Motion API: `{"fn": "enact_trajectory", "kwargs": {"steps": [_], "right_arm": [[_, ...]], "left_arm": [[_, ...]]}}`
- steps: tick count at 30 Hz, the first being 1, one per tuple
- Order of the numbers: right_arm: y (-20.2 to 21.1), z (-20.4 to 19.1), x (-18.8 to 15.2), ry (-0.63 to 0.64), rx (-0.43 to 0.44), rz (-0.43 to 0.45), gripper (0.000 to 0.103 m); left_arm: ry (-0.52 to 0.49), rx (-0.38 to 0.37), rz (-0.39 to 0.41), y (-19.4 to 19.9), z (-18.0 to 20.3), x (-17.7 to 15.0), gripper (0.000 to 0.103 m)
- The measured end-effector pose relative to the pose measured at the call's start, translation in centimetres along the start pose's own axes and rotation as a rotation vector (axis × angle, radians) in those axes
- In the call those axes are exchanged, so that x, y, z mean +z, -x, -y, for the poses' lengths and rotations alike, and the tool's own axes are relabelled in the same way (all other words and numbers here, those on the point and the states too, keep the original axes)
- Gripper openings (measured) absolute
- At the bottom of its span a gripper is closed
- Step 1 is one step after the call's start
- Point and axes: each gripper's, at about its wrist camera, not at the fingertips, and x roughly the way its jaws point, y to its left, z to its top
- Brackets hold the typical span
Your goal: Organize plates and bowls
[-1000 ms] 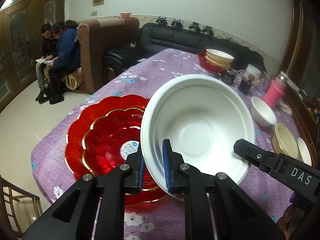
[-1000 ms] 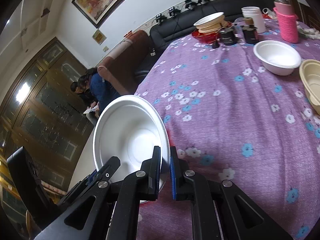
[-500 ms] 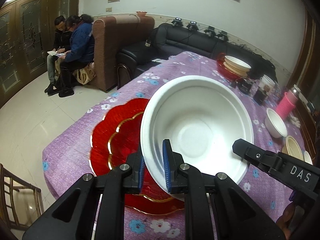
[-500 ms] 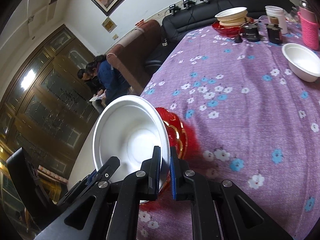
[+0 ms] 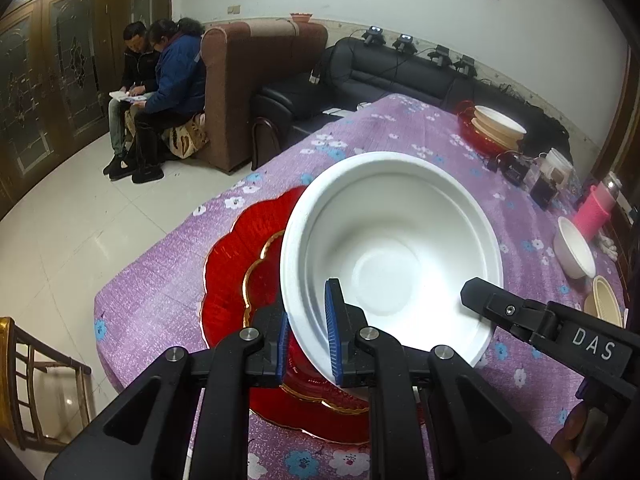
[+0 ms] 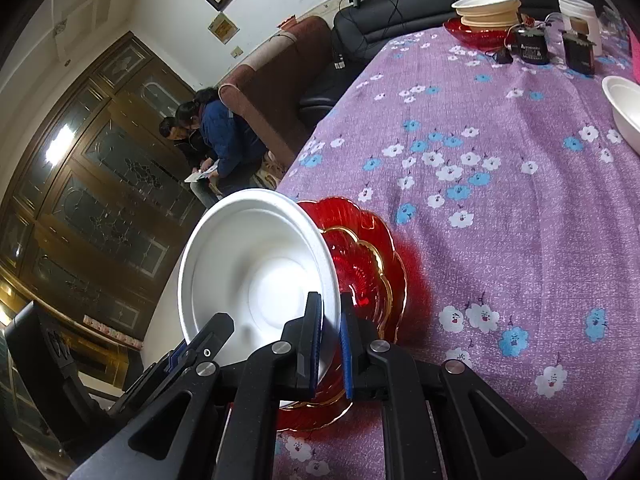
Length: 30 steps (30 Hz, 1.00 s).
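Observation:
A large white bowl [image 5: 390, 252] hangs tilted in the air between both grippers. My left gripper [image 5: 306, 332] is shut on its near left rim. My right gripper [image 6: 330, 332] is shut on the opposite rim; its arm shows in the left wrist view [image 5: 560, 328]. The bowl also shows in the right wrist view [image 6: 256, 276]. Under it a red scalloped plate with gold trim [image 5: 240, 276] lies on the purple flowered tablecloth [image 6: 500, 184]; it also shows in the right wrist view [image 6: 368, 264].
A stack of cream bowls on a red plate [image 5: 492, 124] stands at the far end. A small white bowl [image 5: 574, 252], a beige bowl [image 5: 606, 300], a pink bottle [image 5: 596, 208] and dark jars [image 6: 532, 46] sit on the right. A wooden chair [image 5: 36, 380] stands by the table corner.
Both grippers have carried the white bowl up and back from the table. The red plate looks smaller and more of the table's near corner and floor shows.

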Motion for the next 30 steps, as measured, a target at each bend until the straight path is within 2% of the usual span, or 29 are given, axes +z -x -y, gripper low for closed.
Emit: {"fn": "enact_trajectory", "kwargs": {"steps": [30], "right_arm": [[-2.8,0.1,-0.2,-0.006,-0.023,-0.065,0.009]], "left_arm": [[0.013,0.03,-0.05,-1.7,-0.9,-0.5,0.014]]}}
